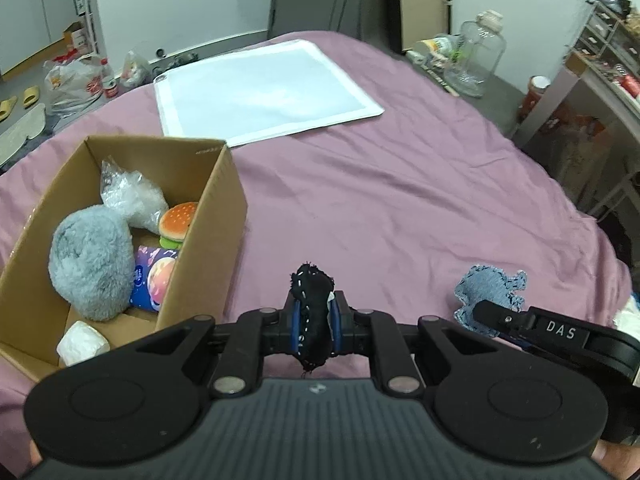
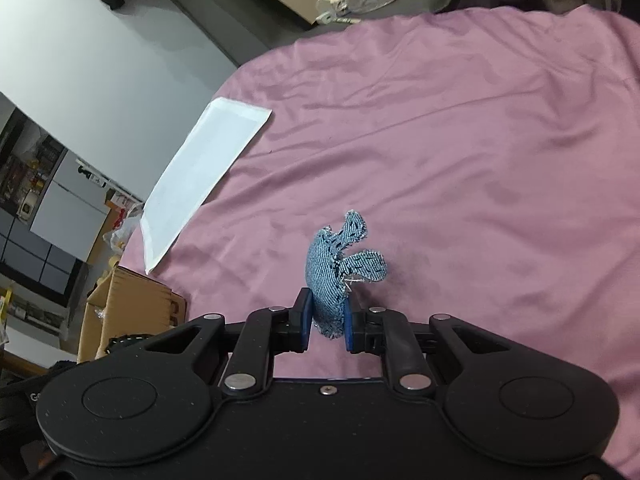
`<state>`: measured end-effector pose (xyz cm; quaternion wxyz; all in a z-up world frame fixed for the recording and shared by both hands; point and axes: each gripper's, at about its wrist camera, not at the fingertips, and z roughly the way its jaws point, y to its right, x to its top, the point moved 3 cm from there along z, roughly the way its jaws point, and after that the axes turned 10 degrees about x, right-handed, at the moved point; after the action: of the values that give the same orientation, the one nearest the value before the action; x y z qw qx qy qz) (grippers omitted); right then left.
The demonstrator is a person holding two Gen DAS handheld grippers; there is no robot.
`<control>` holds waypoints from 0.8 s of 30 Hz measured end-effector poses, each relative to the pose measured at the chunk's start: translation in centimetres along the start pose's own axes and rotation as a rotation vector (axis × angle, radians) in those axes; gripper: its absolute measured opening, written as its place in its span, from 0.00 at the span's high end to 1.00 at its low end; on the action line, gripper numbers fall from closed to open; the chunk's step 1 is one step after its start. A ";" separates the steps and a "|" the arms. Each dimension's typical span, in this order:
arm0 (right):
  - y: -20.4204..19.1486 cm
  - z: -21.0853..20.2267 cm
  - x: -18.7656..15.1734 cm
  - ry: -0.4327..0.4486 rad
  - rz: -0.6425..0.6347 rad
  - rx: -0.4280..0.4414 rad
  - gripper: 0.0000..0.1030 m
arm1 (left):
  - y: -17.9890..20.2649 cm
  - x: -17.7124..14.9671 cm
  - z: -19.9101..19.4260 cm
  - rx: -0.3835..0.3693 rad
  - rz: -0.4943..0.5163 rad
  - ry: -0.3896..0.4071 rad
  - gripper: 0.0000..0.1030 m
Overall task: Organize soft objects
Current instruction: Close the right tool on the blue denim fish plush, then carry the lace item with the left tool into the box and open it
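Note:
My left gripper (image 1: 314, 320) is shut on a black stitched fabric toy (image 1: 314, 304), held above the pink bedsheet just right of a cardboard box (image 1: 218, 216). Inside the box lie a grey fluffy plush (image 1: 92, 260), a burger toy (image 1: 178, 220), a clear plastic bag (image 1: 128, 196), a purple packet (image 1: 154, 276) and a white soft lump (image 1: 82, 342). My right gripper (image 2: 328, 320) is shut on a blue denim toy (image 2: 332, 272), also above the sheet. The denim toy (image 1: 488, 286) and the right gripper show at the right of the left wrist view.
A white flat sheet (image 1: 264, 88) lies on the far part of the bed (image 1: 400, 184). A clear jar (image 1: 478, 52) and clutter stand on the floor beyond the bed. Shelves (image 1: 600, 64) stand at the right. The box (image 2: 128, 312) sits left of the right gripper.

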<state>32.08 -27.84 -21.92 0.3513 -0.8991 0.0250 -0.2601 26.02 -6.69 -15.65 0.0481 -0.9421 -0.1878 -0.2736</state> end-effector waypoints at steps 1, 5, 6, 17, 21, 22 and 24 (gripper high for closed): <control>-0.1 -0.4 -0.1 0.006 0.003 0.002 0.85 | -0.1 0.0 -0.4 -0.012 0.004 0.005 0.86; -0.6 -2.2 -0.8 0.034 -0.005 -0.024 0.85 | -0.7 0.4 -1.8 -0.038 0.010 0.027 0.86; -0.7 -2.8 -1.0 0.039 -0.003 -0.028 0.85 | -0.9 0.5 -2.2 -0.039 0.013 0.033 0.86; -2.8 -7.5 -2.9 0.102 -0.027 -0.075 0.84 | -3.6 1.2 -5.3 -0.105 0.049 0.059 0.86; -4.4 -8.9 -3.2 0.131 -0.045 -0.070 0.84 | -5.2 1.4 -6.4 -0.122 0.033 0.064 0.86; -4.7 -9.2 -3.3 0.141 -0.049 -0.070 0.84 | -5.7 1.5 -6.7 -0.122 0.031 0.067 0.86; -5.6 -9.5 -3.3 0.155 -0.056 -0.064 0.84 | -6.8 1.8 -7.1 -0.123 0.025 0.075 0.86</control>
<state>23.80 -28.72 -13.91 0.3118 -0.8875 0.0350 -0.3375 21.32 -1.23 -8.71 0.0005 -0.9346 -0.1568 -0.3192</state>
